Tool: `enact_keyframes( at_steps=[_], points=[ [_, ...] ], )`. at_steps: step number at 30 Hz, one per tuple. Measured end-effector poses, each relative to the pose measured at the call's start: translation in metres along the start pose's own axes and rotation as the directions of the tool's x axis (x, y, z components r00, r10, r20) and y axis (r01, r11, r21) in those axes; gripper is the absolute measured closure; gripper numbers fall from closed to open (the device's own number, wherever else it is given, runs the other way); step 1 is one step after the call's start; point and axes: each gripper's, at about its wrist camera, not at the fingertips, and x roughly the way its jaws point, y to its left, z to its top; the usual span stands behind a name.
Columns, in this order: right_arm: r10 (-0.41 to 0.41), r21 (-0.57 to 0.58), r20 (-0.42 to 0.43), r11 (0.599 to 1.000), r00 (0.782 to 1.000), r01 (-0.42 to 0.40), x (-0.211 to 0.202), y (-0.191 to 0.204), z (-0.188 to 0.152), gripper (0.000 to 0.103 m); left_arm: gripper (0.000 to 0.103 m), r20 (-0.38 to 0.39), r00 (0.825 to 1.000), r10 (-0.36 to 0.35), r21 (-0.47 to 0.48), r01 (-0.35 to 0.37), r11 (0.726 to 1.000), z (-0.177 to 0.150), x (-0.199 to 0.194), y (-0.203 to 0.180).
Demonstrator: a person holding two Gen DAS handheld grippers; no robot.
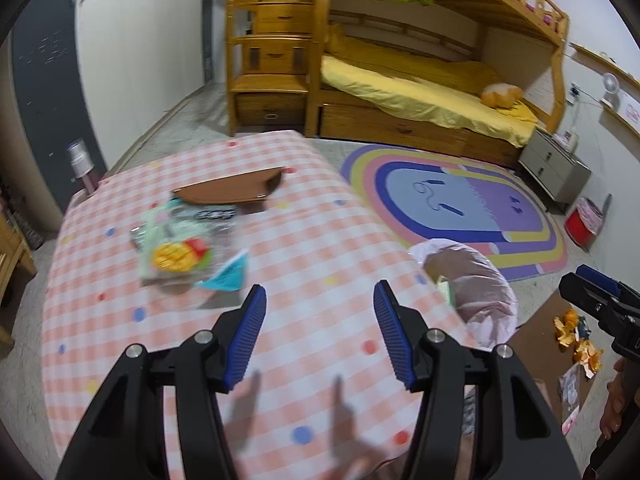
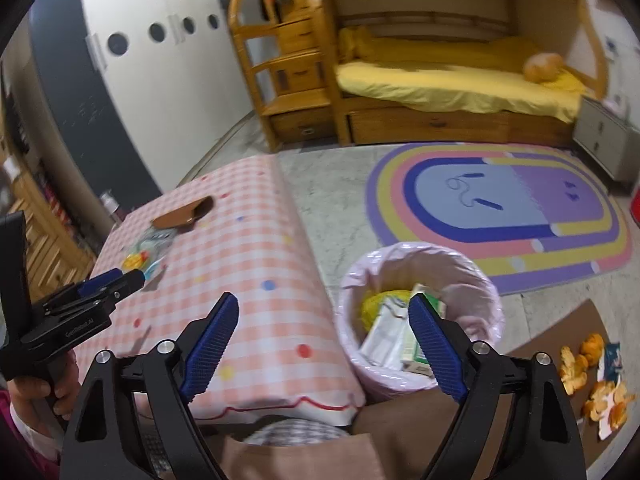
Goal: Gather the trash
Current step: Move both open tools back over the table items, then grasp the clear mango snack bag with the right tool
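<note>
A crumpled snack wrapper with a yellow and red print lies on the pink checked table, left of centre; it also shows in the right wrist view. My left gripper is open and empty, above the table, short of the wrapper. A pink-lined trash bin stands on the floor beside the table's right edge and holds cartons and papers. My right gripper is open and empty, above the gap between table and bin. Orange peels and scraps lie on brown cardboard at the right.
A brown curved wooden piece lies on the table behind the wrapper. A rainbow rug covers the floor beyond the bin. A wooden bunk bed, a grey nightstand and a red bin stand at the back.
</note>
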Motion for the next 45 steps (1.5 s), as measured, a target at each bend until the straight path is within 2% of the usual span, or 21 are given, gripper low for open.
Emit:
enact_keyframes(
  at_steps=[5, 9, 13, 18, 27, 30, 33, 39, 40, 41, 42, 44, 45],
  points=[
    [0.049, -0.101, -0.026, 0.994, 0.998, -0.051, 0.016, 0.047, 0.007, 0.027, 0.048, 0.009, 0.997, 0.077, -0.073, -0.076, 0.994, -0.008, -0.014, 0.047],
    [0.087, -0.184, -0.058, 0.978, 0.995, -0.097, 0.035, 0.086, 0.013, 0.033, 0.049, 0.012, 0.988, 0.155, -0.116, -0.152, 0.982, -0.016, -0.021, 0.085],
    [0.108, -0.26, -0.094, 0.957, 0.99, -0.129, 0.058, 0.124, 0.013, 0.037, 0.049, -0.004, 0.981, 0.195, -0.167, -0.193, 0.967, -0.025, -0.024, 0.118],
    [0.118, -0.351, -0.135, 0.923, 0.984, -0.159, 0.09, 0.168, 0.01, 0.037, 0.049, -0.025, 0.977, 0.213, -0.216, -0.213, 0.953, -0.033, -0.02, 0.151],
    [0.123, -0.437, -0.199, 0.877, 0.972, -0.2, 0.14, 0.216, 0.012, 0.035, 0.049, -0.051, 0.977, 0.205, -0.252, -0.211, 0.944, -0.032, 0.0, 0.179],
    [0.099, -0.456, -0.205, 0.871, 0.974, -0.184, 0.156, 0.225, 0.013, 0.026, 0.049, -0.058, 0.978, 0.2, -0.261, -0.208, 0.943, -0.031, 0.008, 0.185],
    [0.084, -0.465, -0.204, 0.869, 0.975, -0.172, 0.167, 0.23, 0.014, 0.026, 0.049, -0.062, 0.979, 0.193, -0.267, -0.203, 0.942, -0.03, 0.014, 0.187],
    [0.051, -0.525, -0.186, 0.839, 0.981, -0.143, 0.182, 0.245, 0.013, 0.027, 0.049, -0.065, 0.979, 0.191, -0.268, -0.202, 0.942, -0.028, 0.016, 0.188],
    [0.043, -0.535, -0.185, 0.834, 0.982, -0.138, 0.185, 0.246, 0.012, 0.03, 0.049, -0.066, 0.979, 0.192, -0.269, -0.203, 0.942, -0.028, 0.017, 0.187],
    [0.033, -0.541, -0.181, 0.831, 0.983, -0.127, 0.186, 0.246, 0.012, 0.039, 0.049, -0.067, 0.979, 0.191, -0.269, -0.203, 0.942, -0.028, 0.017, 0.187],
    [0.026, -0.544, -0.18, 0.831, 0.983, -0.121, 0.186, 0.246, 0.011, 0.044, 0.049, -0.068, 0.979, 0.192, -0.269, -0.203, 0.941, -0.027, 0.017, 0.187],
    [0.028, -0.534, -0.183, 0.836, 0.983, -0.123, 0.182, 0.242, 0.01, 0.065, 0.049, -0.067, 0.979, 0.194, -0.266, -0.204, 0.942, -0.028, 0.016, 0.184],
    [0.033, -0.528, -0.182, 0.84, 0.983, -0.126, 0.177, 0.239, 0.01, 0.069, 0.049, -0.066, 0.979, 0.195, -0.264, -0.205, 0.942, -0.028, 0.015, 0.183]
  ],
)
